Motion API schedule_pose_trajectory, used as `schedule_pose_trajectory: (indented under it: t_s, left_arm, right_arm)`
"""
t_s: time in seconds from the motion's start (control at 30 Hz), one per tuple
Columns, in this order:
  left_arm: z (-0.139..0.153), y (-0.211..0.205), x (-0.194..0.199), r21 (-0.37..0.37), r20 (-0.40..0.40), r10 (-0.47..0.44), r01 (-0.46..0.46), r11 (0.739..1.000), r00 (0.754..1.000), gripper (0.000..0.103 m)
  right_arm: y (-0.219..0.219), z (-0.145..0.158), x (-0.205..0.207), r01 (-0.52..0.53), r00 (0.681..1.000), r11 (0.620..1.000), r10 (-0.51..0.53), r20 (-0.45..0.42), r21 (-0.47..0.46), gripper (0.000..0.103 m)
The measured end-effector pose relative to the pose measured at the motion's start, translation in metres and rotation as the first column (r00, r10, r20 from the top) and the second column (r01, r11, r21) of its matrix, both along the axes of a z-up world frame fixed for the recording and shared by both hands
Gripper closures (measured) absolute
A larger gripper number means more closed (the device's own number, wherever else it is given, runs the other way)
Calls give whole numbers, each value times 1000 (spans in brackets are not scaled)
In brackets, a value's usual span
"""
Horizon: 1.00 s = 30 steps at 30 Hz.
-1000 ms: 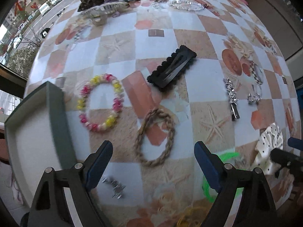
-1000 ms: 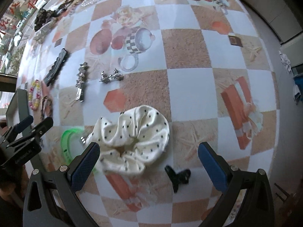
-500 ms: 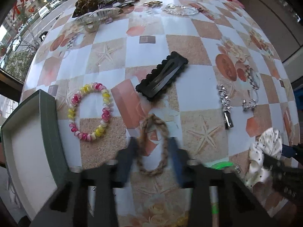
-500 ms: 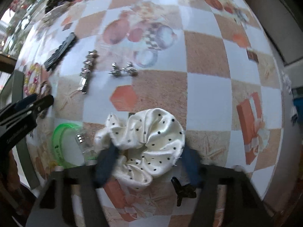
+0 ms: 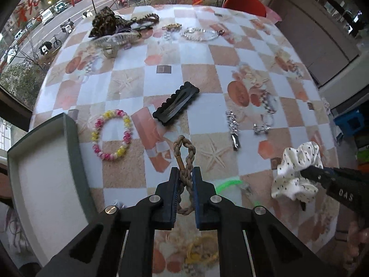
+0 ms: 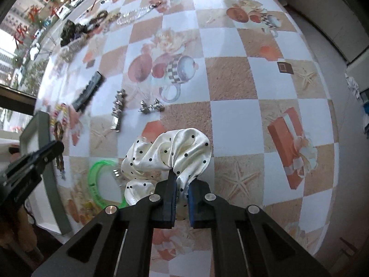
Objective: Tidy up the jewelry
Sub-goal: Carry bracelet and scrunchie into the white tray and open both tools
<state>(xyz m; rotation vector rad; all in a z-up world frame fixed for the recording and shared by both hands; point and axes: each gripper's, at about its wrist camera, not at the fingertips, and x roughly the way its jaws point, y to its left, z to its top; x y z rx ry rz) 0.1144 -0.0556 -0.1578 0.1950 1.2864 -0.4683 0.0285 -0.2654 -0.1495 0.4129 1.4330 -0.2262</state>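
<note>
Two picks at once: the left claw point(image 5: 185, 180) is clamped on the braided rope bracelet point(image 5: 184, 159), whose loop sticks out past the tips, and the right claw point(image 6: 182, 185) pinches a fold of the dotted white scrunchie point(image 6: 170, 154). Both hang just above the table point(image 6: 230, 124), likely bound for the open box point(image 5: 48, 173) beside the left claw.

Glossy satin scrunchie point(image 6: 170, 152); rough braided cord bracelet point(image 5: 184, 161); shiny metal clip point(image 5: 233, 127); glossy printed oilcloth over worktop point(image 5: 207, 53); matt black claws.
</note>
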Motion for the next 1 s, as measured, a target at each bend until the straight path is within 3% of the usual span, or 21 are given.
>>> schedule_pose_trajectory:
  t_s: [0.17, 0.4, 0.77, 1.0]
  left_arm:
    - [27, 32, -22, -27, 15, 35, -35, 999, 999, 88]
    - [43, 89, -43, -24, 21, 115, -115, 993, 993, 88]
    - [27, 197, -67, 48, -13, 297, -296, 954, 955, 88]
    - [3, 239, -71, 110, -31, 358, -352, 929, 933, 88]
  right_arm:
    - [2, 26, 1, -9, 1000, 1000, 9, 27, 17, 94]
    - [49, 46, 6, -98, 994, 993, 95, 48, 58, 94]
    - [184, 43, 29, -326, 945, 931, 322, 49, 163, 94]
    - [262, 19, 39, -438, 896, 876, 444, 16, 202, 95]
